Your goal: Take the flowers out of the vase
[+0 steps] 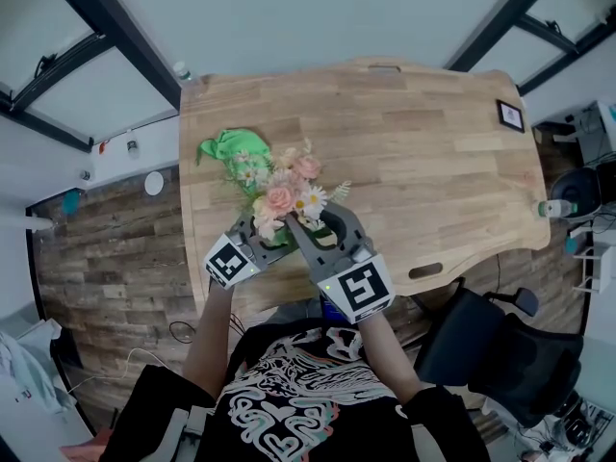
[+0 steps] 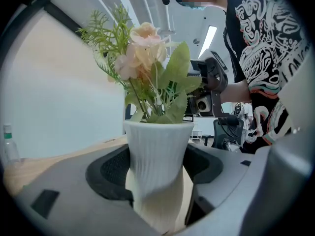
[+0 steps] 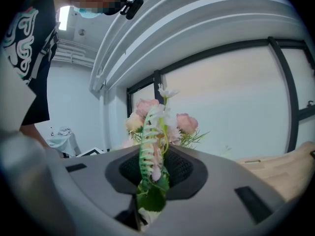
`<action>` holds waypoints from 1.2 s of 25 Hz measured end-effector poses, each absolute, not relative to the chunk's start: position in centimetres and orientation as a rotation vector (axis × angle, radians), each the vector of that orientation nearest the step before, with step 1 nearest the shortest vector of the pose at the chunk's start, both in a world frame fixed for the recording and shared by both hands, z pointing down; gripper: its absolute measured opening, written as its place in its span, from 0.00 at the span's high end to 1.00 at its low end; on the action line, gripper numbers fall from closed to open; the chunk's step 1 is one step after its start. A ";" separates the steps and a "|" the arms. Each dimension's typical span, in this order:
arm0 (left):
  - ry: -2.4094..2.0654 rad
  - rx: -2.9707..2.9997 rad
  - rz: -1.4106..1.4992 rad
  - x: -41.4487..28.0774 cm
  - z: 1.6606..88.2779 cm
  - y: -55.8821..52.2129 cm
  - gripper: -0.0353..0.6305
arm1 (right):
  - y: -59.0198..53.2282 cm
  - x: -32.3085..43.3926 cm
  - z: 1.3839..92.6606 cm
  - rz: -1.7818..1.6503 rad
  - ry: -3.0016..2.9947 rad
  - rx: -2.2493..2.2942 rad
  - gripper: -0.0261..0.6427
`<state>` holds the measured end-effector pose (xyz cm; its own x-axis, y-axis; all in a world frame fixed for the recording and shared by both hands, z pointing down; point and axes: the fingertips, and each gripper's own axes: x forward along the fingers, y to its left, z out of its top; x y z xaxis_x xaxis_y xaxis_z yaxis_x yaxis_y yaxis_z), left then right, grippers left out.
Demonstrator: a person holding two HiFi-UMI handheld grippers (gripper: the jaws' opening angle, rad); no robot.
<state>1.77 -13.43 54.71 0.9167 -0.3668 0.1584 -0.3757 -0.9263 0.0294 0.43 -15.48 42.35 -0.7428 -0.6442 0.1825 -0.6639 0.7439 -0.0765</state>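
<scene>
A white ribbed vase [image 2: 157, 151] stands on the wooden table [image 1: 433, 162], and my left gripper [image 2: 157, 186] is shut on its body with the jaws wide apart. From it rises a bunch of pink and white flowers [image 1: 284, 189] with green leaves [image 2: 147, 58]. In the head view the vase is hidden under the blooms and my left gripper [image 1: 260, 234]. My right gripper [image 1: 313, 224] comes in from the right and is shut on one flower stem [image 3: 147, 156] with a green leaf and a white sprig. The other flowers [image 3: 184, 123] show behind it.
A crumpled green cloth [image 1: 231, 147] lies just beyond the flowers. A clear bottle [image 1: 183, 70] stands at the table's far left corner and a small black-framed card [image 1: 510, 115] at the far right. A black office chair [image 1: 500, 354] stands by the near right edge.
</scene>
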 end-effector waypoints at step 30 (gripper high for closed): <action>-0.612 3.020 0.237 1.4 55.0 -13.2 0.45 | -15.2 1.6 35.5 0.117 -2.903 1.129 0.82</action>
